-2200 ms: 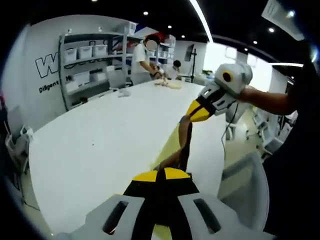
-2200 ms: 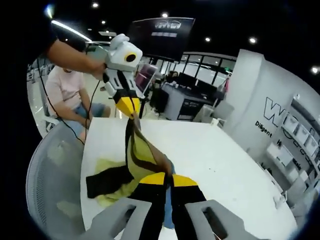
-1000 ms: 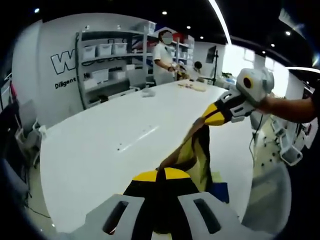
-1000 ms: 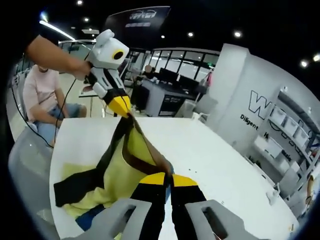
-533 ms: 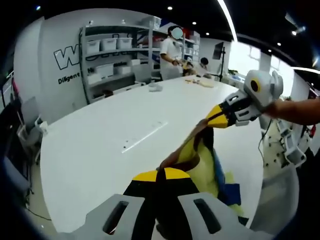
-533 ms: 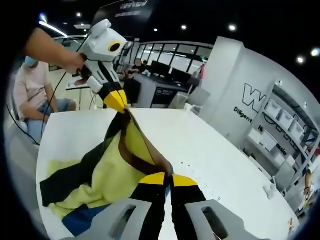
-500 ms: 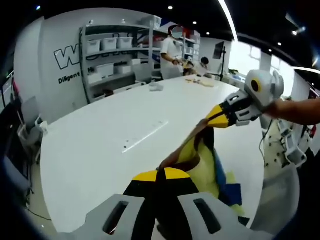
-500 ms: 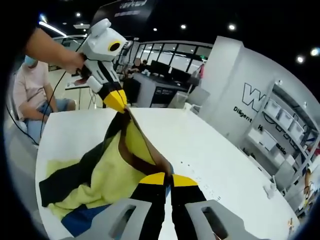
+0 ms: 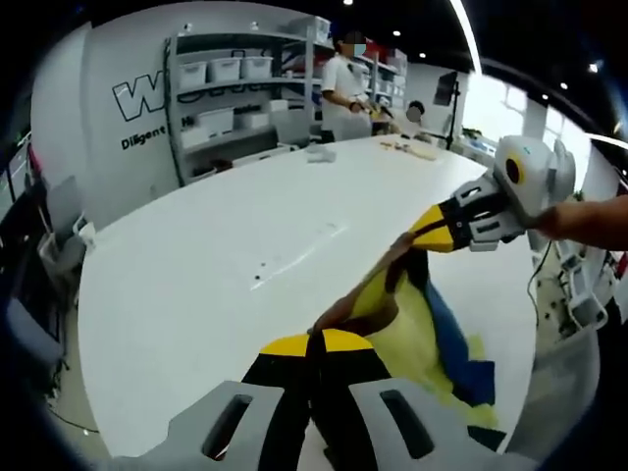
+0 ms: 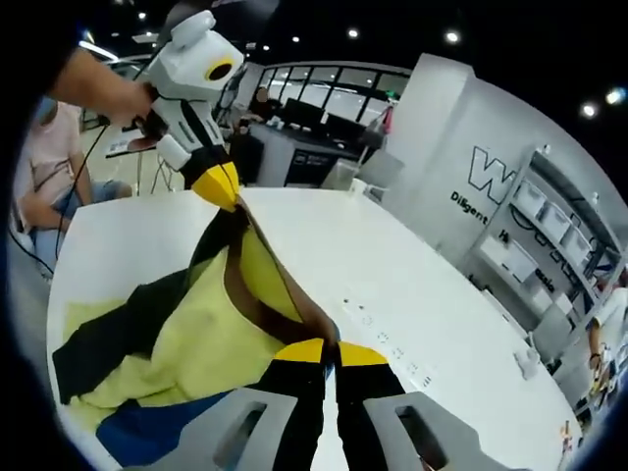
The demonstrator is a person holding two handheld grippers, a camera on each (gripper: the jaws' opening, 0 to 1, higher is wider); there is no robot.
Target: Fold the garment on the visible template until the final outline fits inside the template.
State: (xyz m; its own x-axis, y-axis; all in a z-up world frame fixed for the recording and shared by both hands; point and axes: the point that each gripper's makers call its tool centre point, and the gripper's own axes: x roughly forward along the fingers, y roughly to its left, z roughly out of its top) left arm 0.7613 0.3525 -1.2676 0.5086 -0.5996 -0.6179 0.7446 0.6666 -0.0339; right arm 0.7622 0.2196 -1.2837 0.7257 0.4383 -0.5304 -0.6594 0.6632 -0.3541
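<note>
A yellow, black and blue garment [image 10: 196, 334] with a brown band hangs stretched between my two grippers above the white table [image 10: 412, 304]. My left gripper [image 9: 316, 339] is shut on one end of the brown band. My right gripper [image 10: 331, 345] is shut on the other end. In the left gripper view the right gripper [image 9: 428, 234] pinches the cloth at the right, and the garment [image 9: 422, 334] droops onto the table below it. The left gripper [image 10: 224, 196] holds the top of the cloth in the right gripper view. No template outline can be made out.
Shelves with white bins [image 9: 226, 88] stand along the far wall. A person [image 9: 345, 78] works at the far end of the table. A seated person [image 10: 44, 186] is at the left of the right gripper view. A chair [image 9: 559, 392] stands by the table edge.
Both grippers have carried the garment further over the table and lower; more yellow and blue cloth now spreads on the tabletop. Both grips are unchanged.
</note>
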